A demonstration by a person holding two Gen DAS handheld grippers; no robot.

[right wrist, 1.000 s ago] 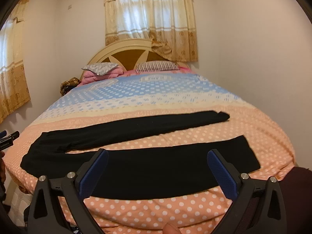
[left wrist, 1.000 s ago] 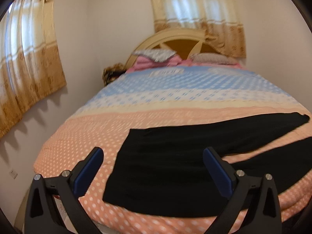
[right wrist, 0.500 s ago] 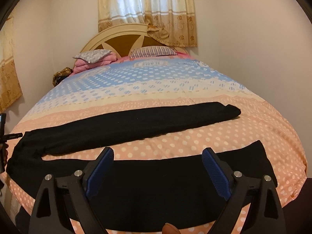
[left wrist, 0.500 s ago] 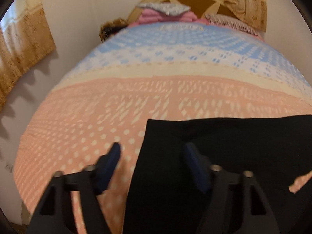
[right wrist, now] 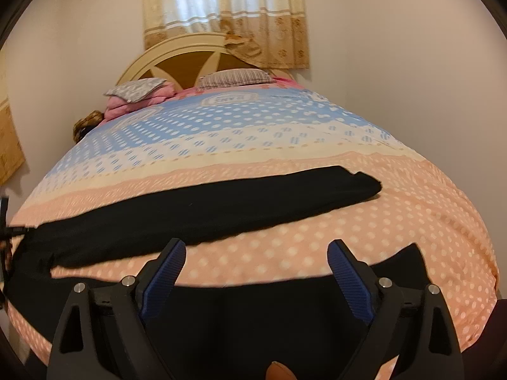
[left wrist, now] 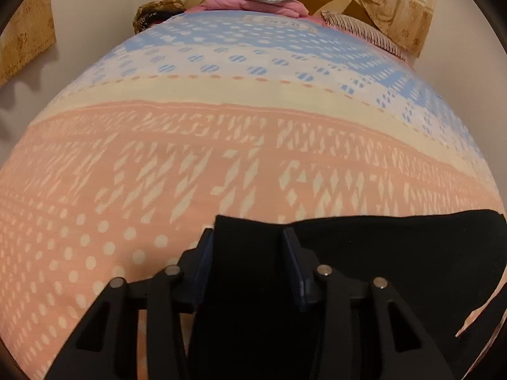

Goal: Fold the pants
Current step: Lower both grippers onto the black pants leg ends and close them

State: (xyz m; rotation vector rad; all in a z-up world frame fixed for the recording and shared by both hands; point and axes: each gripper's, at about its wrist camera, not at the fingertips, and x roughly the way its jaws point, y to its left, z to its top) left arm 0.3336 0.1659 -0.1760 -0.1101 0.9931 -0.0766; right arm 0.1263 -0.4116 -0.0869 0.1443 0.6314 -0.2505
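Black pants (right wrist: 206, 209) lie spread across the near end of the bed, legs apart and running to the right. The far leg ends at a cuff (right wrist: 364, 183); the near leg (right wrist: 253, 323) lies under my right gripper. My left gripper (left wrist: 245, 240) is low over the waistband corner (left wrist: 247, 253), its jaws narrowed with the black fabric between them. My right gripper (right wrist: 256, 253) is open above the near leg, its blue pads (right wrist: 347, 274) wide apart and holding nothing.
The bed has a peach, cream and blue dotted cover (right wrist: 253, 139). Pillows (right wrist: 234, 77) and a folded pink blanket (right wrist: 136, 101) lie by the headboard. A wall stands close on the right (right wrist: 427, 95), a curtain on the left (left wrist: 22, 31).
My left gripper has dropped down onto the waistband corner and its jaws have closed in around the fabric. My right gripper has moved forward and lower over the near leg, still open.
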